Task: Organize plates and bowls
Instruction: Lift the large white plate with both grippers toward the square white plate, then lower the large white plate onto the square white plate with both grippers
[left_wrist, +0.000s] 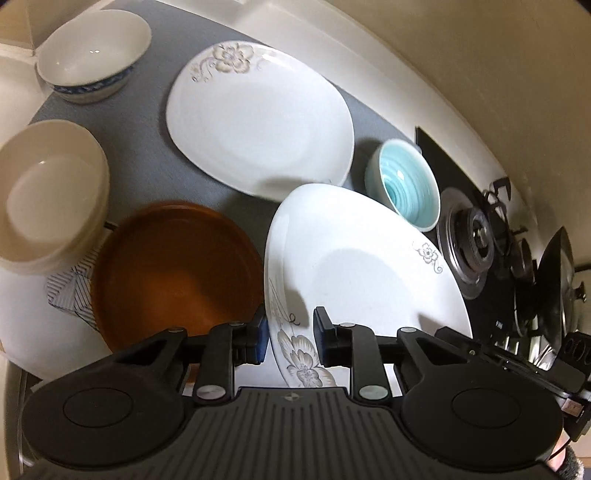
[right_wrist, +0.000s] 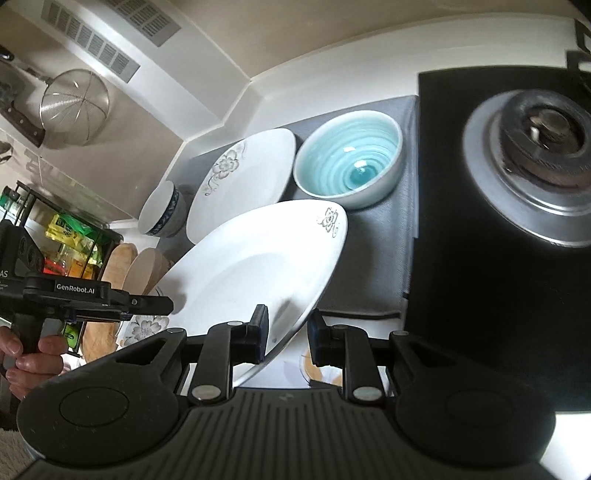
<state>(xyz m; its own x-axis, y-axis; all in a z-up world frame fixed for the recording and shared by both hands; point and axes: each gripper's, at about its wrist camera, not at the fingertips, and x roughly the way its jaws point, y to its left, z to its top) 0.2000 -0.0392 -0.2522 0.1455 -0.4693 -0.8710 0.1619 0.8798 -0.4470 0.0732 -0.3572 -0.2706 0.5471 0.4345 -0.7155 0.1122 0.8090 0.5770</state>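
A white plate with grey flower prints is tilted up off the grey mat. My left gripper straddles its near rim, jaws partly open around the edge. My right gripper straddles the opposite rim, jaws also apart. A second flowered white plate lies flat behind. A turquoise bowl stands next to it. A brown plate, a beige bowl and a blue-rimmed white bowl stand to the left.
A black gas hob with a burner borders the grey mat on the right, with a pan lid beyond. A patterned white dish lies under the brown plate. A wire strainer hangs on the wall.
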